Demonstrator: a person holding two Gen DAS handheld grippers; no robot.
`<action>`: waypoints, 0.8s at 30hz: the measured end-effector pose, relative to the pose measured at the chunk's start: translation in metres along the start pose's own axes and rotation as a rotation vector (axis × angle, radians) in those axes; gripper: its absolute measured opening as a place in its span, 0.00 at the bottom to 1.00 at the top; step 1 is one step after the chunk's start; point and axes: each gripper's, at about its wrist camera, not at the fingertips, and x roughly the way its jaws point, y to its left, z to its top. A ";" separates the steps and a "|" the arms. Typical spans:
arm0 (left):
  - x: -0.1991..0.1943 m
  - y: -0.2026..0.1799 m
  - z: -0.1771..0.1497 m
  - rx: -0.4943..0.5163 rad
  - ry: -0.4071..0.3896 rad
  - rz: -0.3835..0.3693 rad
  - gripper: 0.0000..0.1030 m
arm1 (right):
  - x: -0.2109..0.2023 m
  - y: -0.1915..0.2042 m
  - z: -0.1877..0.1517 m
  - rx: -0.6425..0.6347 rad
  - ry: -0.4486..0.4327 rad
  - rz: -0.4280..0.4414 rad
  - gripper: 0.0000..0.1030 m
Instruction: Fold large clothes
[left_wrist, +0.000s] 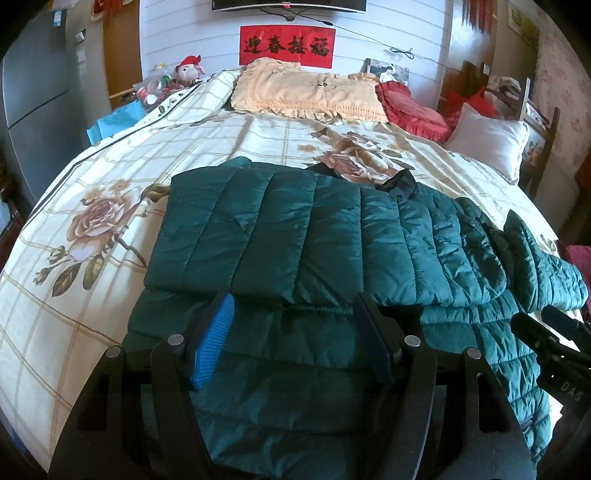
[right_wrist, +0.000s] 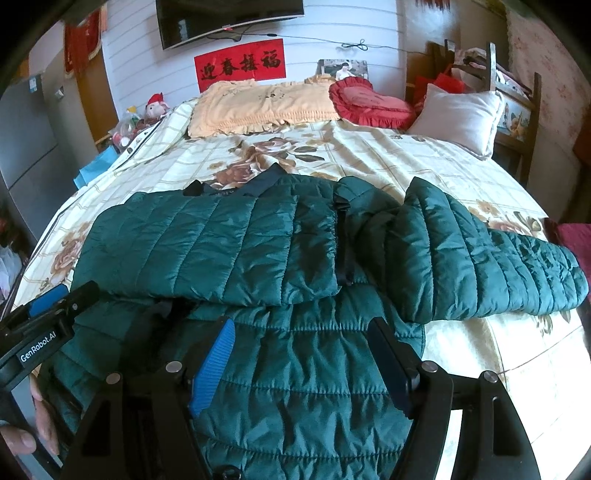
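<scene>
A dark green quilted puffer jacket (left_wrist: 317, 240) lies on the bed, its left sleeve folded across the body. It also shows in the right wrist view (right_wrist: 236, 243), where the right sleeve (right_wrist: 480, 254) stretches out to the right. My left gripper (left_wrist: 293, 306) is open and empty, just above the jacket's near part. My right gripper (right_wrist: 301, 332) is open and empty over the jacket's lower body. The right gripper also shows at the right edge of the left wrist view (left_wrist: 546, 325), and the left gripper at the left edge of the right wrist view (right_wrist: 55, 299).
The bed (left_wrist: 92, 177) has a cream floral cover. A peach pillow (left_wrist: 310, 96), a red heart cushion (left_wrist: 410, 107) and a white pillow (left_wrist: 487, 144) lie at its head. A wooden chair (right_wrist: 517, 110) stands at the right, a grey fridge (left_wrist: 37, 92) at the left.
</scene>
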 end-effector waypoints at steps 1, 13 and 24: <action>0.000 -0.001 0.000 0.001 0.000 0.000 0.65 | 0.000 0.001 0.000 -0.001 0.000 -0.001 0.70; 0.013 -0.006 0.006 -0.030 0.026 -0.042 0.65 | 0.004 -0.016 0.004 0.011 0.012 -0.030 0.70; 0.025 -0.008 0.019 -0.059 0.035 -0.056 0.65 | -0.003 -0.060 0.015 0.055 -0.028 -0.071 0.71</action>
